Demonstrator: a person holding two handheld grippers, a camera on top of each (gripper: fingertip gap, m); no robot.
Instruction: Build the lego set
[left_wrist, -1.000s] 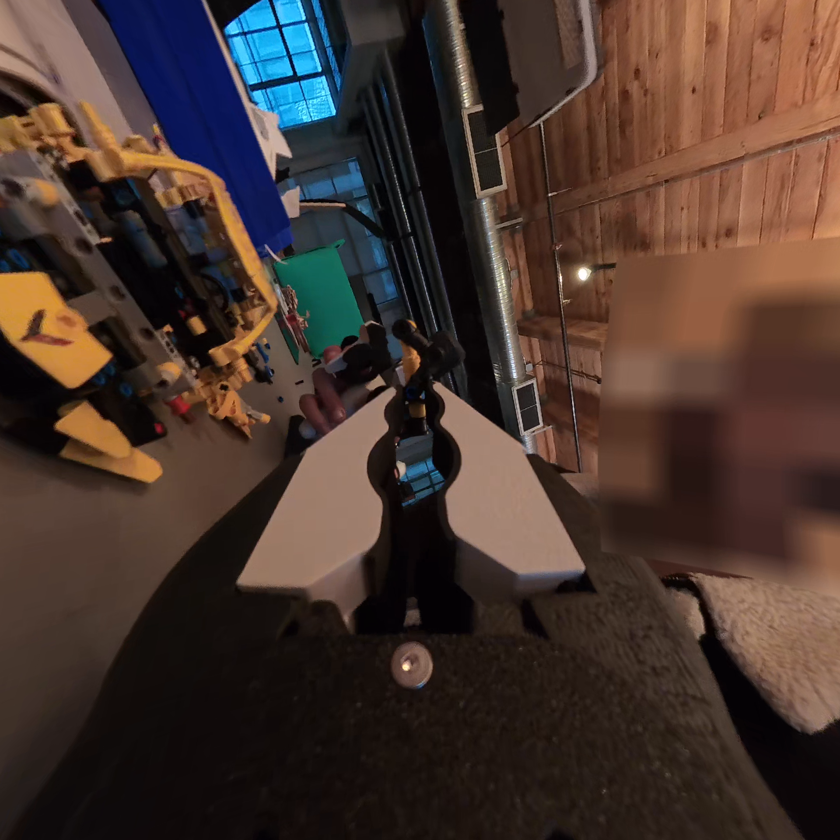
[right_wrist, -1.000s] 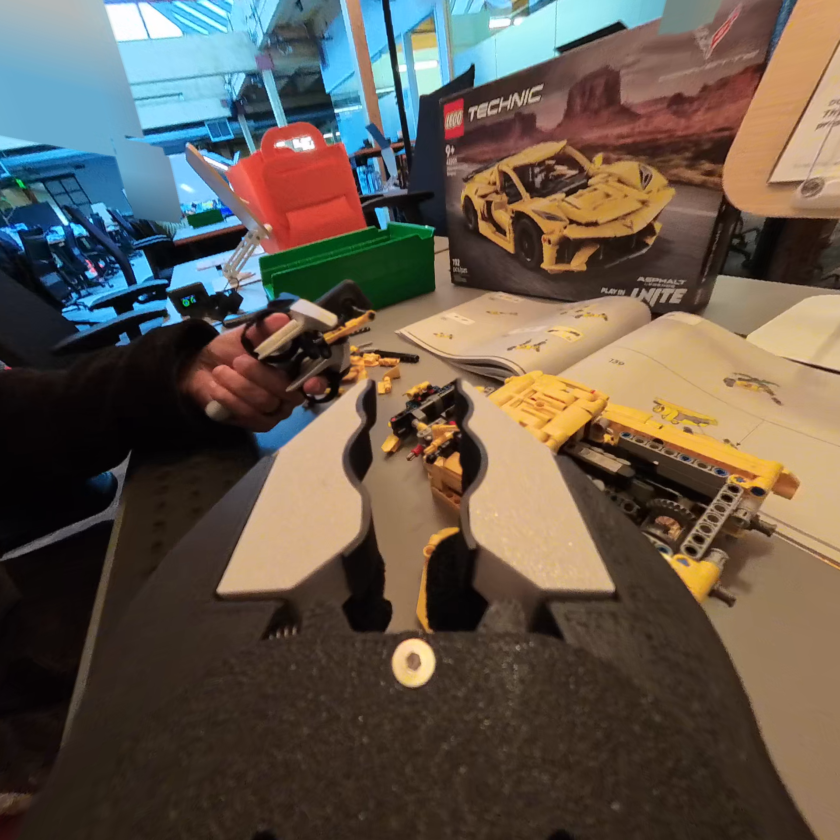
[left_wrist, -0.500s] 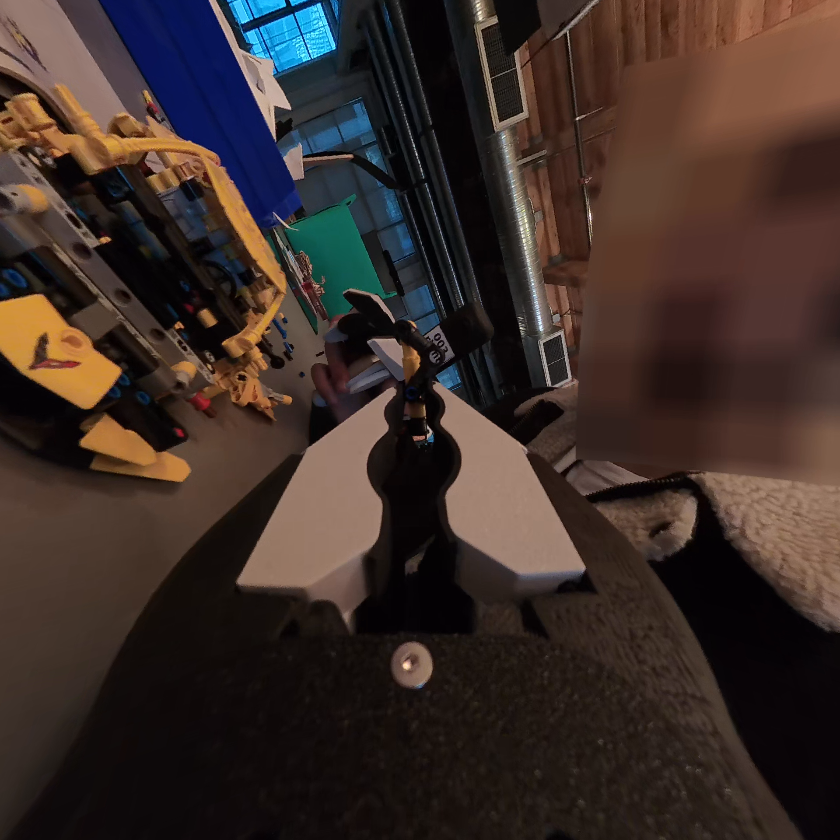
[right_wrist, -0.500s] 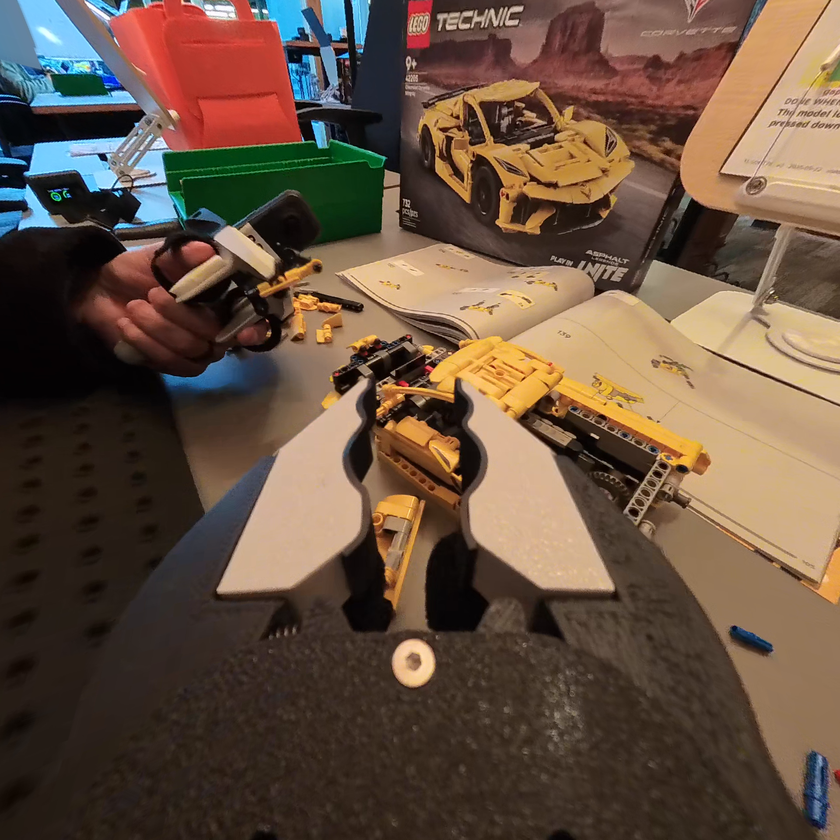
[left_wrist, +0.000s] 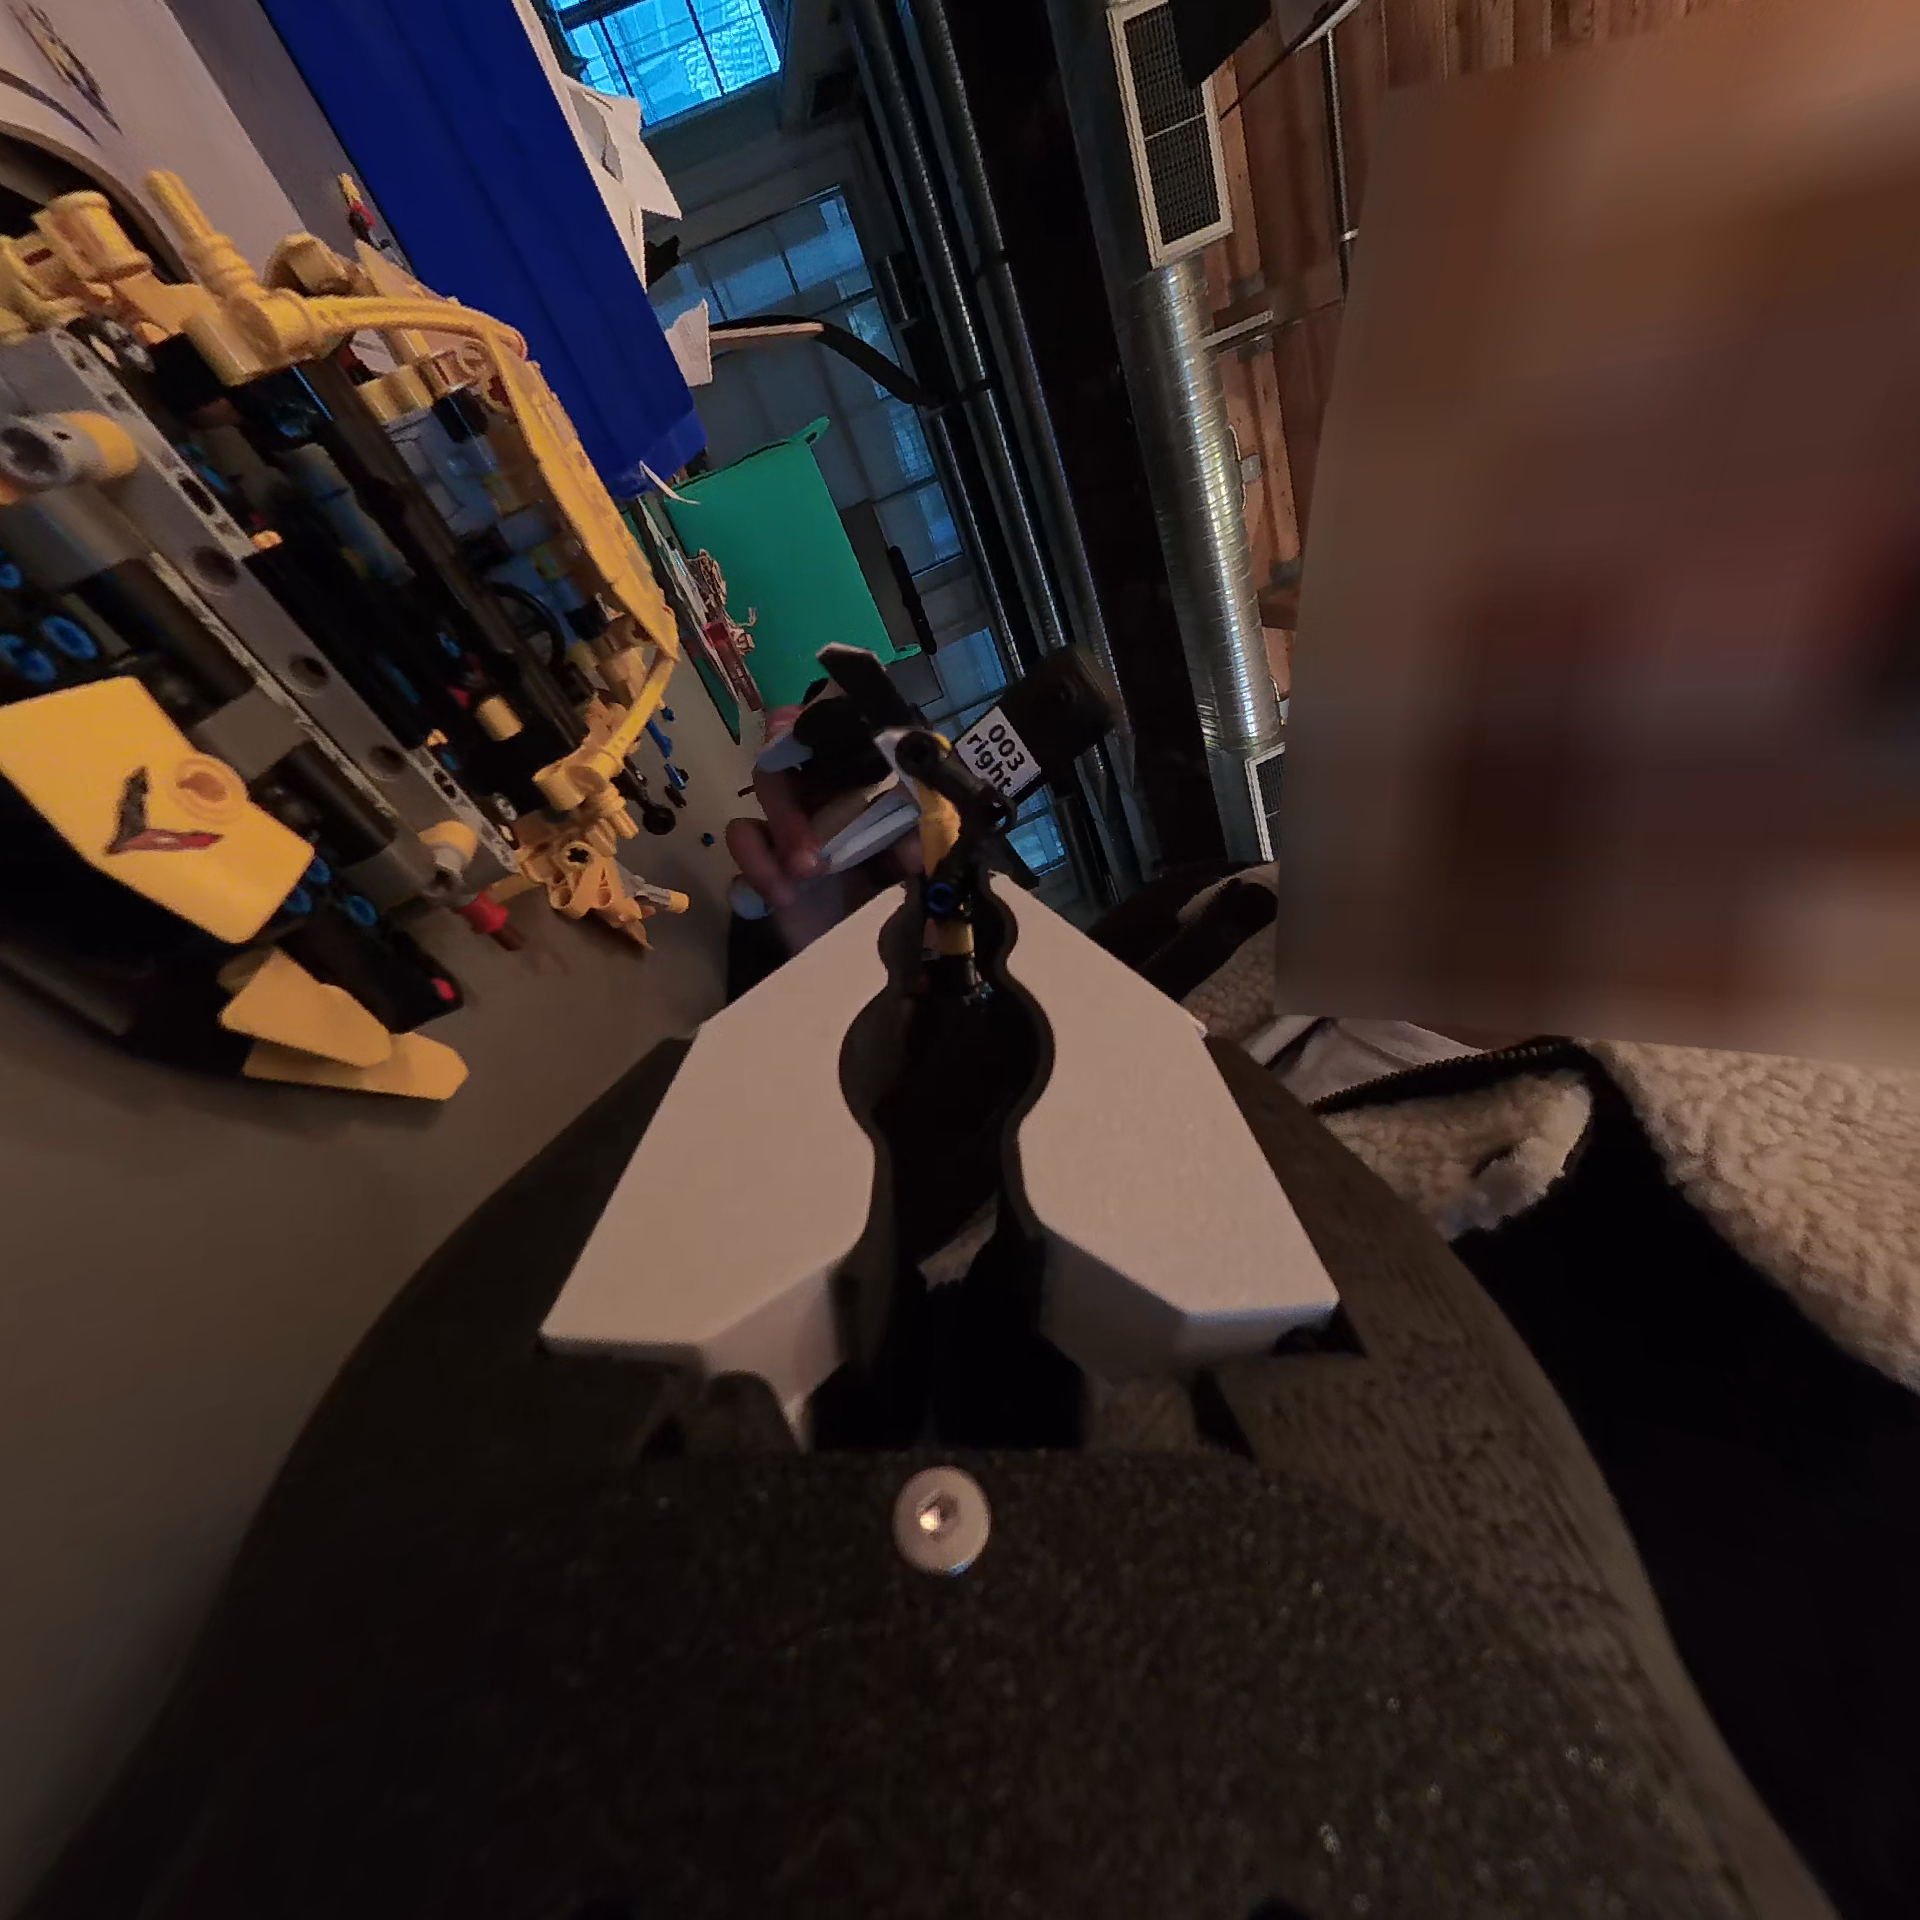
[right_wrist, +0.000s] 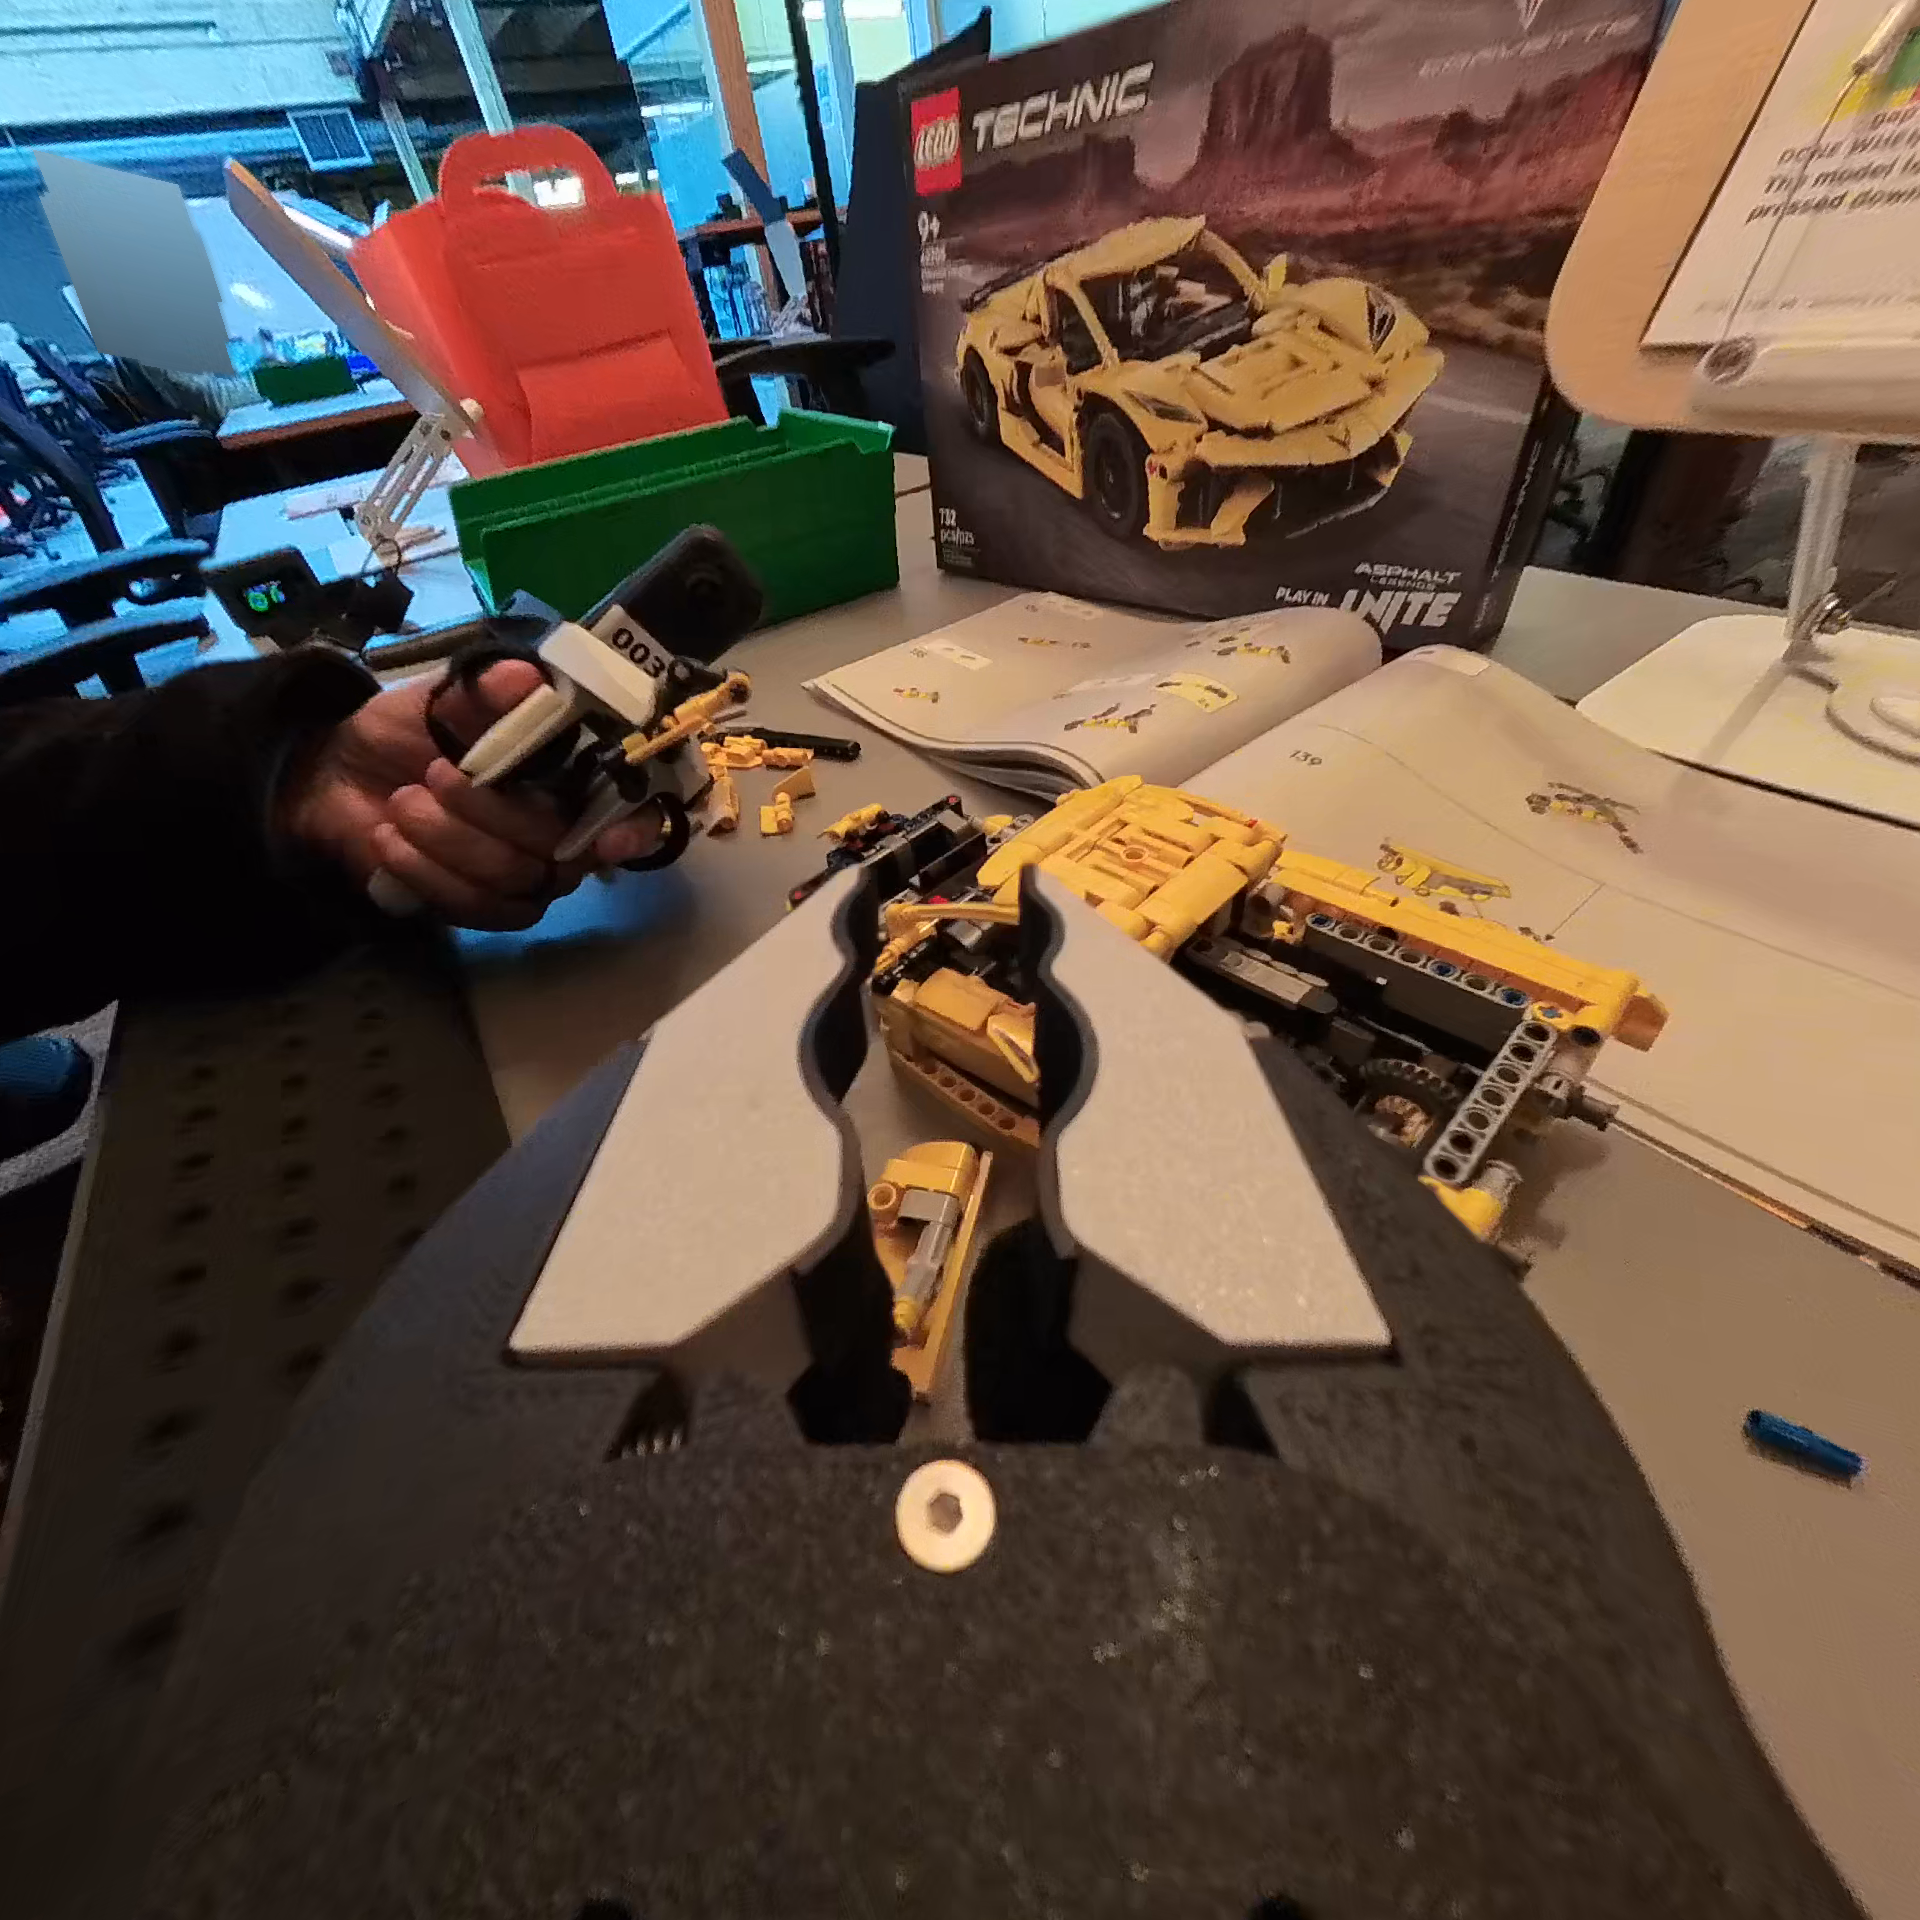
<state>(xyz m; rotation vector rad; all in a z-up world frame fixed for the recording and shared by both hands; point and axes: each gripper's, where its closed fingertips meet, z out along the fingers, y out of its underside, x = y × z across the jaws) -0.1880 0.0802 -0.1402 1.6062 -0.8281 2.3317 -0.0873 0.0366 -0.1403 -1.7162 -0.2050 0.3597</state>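
Now a thin yellow-and-black piece (left_wrist: 940, 831) is pinched tight in the left claw (left_wrist: 948, 925) (held up, maybe for checking) — the right claw (right_wrist: 940, 914) is open and empty, aimed at the half-built car (right_wrist: 1195, 935) on the table (right_wrist: 1714, 1558).

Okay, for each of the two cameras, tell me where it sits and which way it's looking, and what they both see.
Left wrist view: on the left gripper, rolled sideways, the table running up its left edge; its fingers pinch a small yellow-and-black piece; a fleece sleeve shows.
Right wrist view: on the right gripper, angled down over the table; fingers apart, empty; the person's hand shows.
Shared: the half-built yellow car, the green bin, each other's gripper.
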